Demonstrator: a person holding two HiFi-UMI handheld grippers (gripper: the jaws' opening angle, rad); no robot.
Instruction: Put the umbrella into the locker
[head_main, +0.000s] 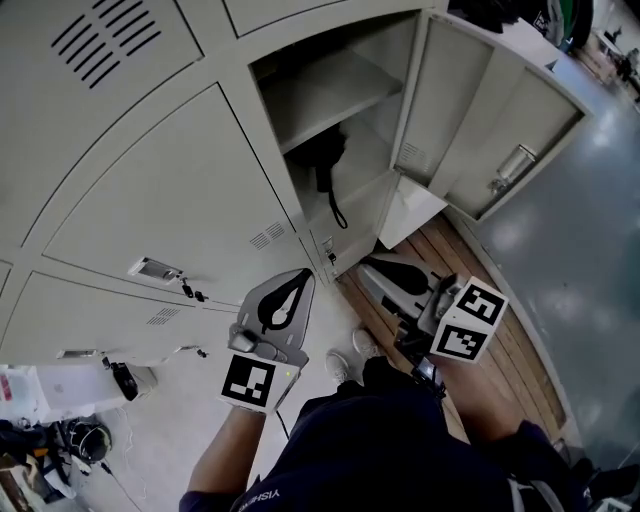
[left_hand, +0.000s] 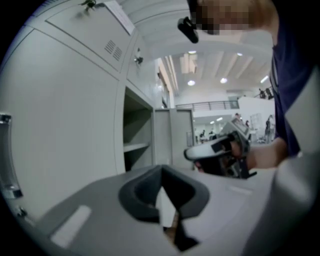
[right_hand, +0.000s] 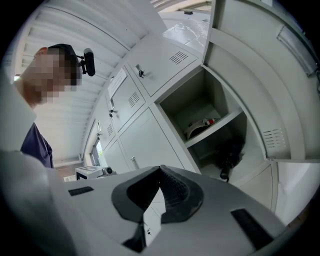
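While closed lockers (head_main: 150, 230) fill the left side, the left gripper (head_main: 298, 284) hovers low in front of them, its jaws pressed together on nothing. Just right of it, the open locker (head_main: 395, 70) holds the black umbrella (head_main: 325, 160) in its lower compartment, under the shelf (head_main: 330, 90), so the placing looks done. Farther right, the right gripper (head_main: 378, 272), also pinched closed and empty, sits below the open door (head_main: 500, 130), which probably needs swinging shut next.

umbrella (head_main: 326, 165) inside locker (head_main: 398, 75) under shelf (head_main: 325, 92), door (head_main: 478, 118) at right, left tool (head_main: 298, 280) and right tool (head_main: 372, 267) before it
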